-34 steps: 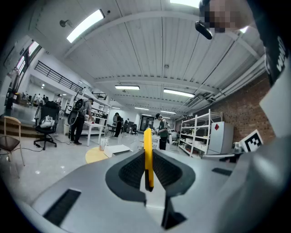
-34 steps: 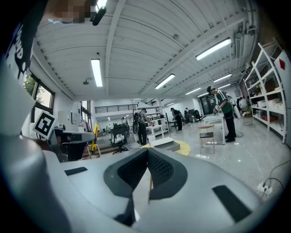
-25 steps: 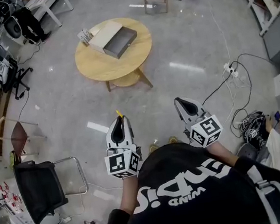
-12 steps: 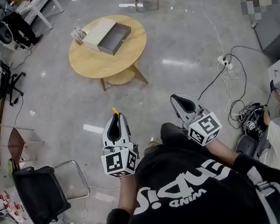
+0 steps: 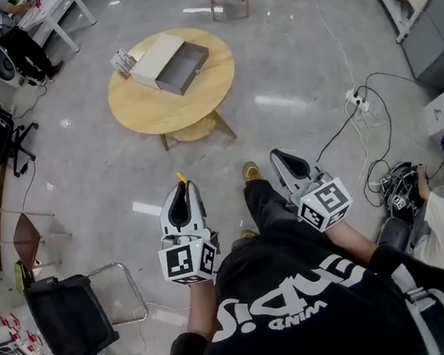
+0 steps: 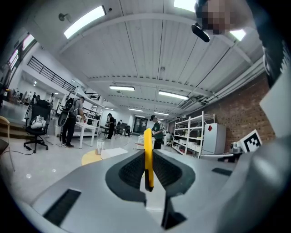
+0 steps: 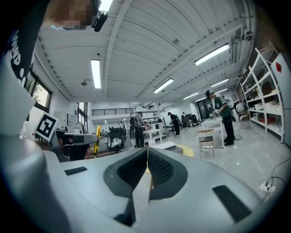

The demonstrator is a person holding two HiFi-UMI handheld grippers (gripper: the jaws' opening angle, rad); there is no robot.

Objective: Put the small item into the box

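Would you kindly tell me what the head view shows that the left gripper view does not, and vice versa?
Only the head view looks down into the open grey box and shows the person's shoe on the floor. Only the left gripper view shows the left gripper shut on the thin yellow item, plus ceiling lights and white shelving. Both show the yellow item and the round wooden table ahead.

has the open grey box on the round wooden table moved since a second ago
No: the open grey box sits at the same far part of the round wooden table as before.
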